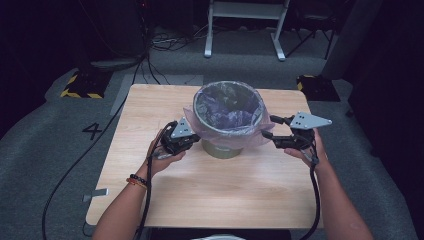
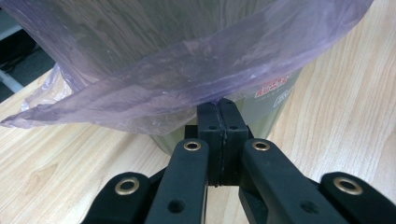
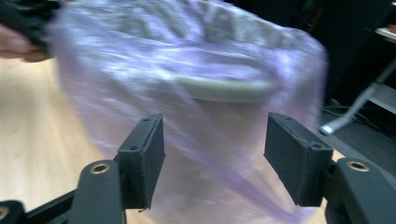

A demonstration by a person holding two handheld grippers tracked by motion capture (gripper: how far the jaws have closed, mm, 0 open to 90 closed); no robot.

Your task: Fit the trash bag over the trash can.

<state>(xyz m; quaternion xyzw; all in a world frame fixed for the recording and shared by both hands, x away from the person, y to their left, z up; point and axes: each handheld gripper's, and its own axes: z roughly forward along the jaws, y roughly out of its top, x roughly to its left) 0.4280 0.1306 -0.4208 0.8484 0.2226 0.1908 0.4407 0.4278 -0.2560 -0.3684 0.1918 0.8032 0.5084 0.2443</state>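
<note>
Bin liner pinched in left tongs, before parted right tongs

Your high view looks forward and down from above your side of the table, taking in the whole top. Your left hand-held gripper camera sits very close to the bag-lined bin, low at its side. Your right hand-held gripper camera faces the same bin from the opposite side, near.
</note>
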